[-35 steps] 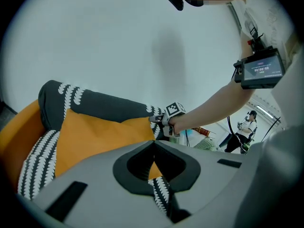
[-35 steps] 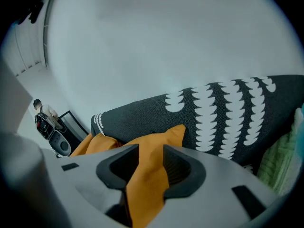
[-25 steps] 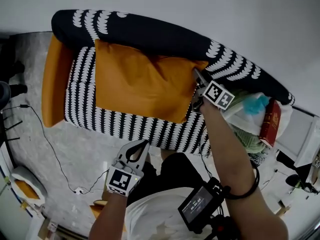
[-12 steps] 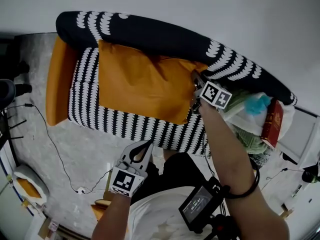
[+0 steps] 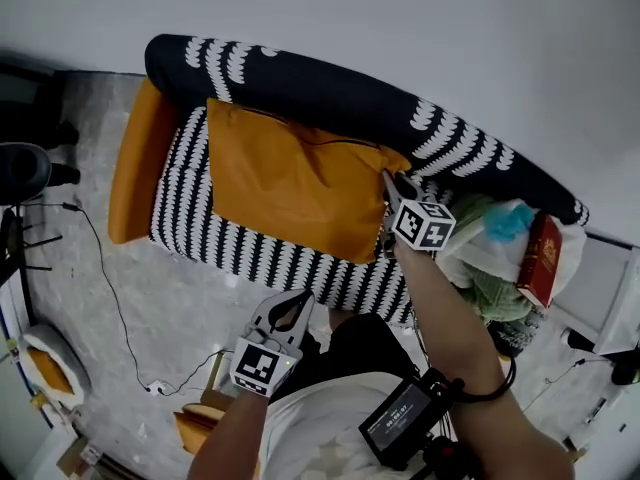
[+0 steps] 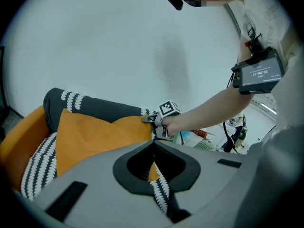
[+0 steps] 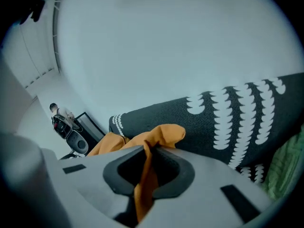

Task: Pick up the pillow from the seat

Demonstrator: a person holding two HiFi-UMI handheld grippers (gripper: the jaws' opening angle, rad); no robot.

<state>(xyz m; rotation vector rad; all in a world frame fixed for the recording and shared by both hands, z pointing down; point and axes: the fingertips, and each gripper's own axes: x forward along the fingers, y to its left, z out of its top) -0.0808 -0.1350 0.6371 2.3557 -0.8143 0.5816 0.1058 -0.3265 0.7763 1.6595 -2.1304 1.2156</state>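
Observation:
An orange pillow lies on the black-and-white patterned sofa seat, leaning on the dark backrest. My right gripper is at the pillow's far right corner; its jaws are closing, and a fold of orange pillow fabric is pinched between them in the right gripper view. My left gripper hangs in front of the sofa over the floor, shut with its tips together and nothing in it. The left gripper view shows the pillow beyond it.
An orange side cushion stands at the sofa's left end. Right of the sofa sits a pile with a white bag, green cloth and a red book. A cable runs over the grey floor. A pale wall rises behind the sofa.
The right gripper has stayed at the pillow's right corner and the corner has bunched up slightly there. The left gripper has drifted a little to the right.

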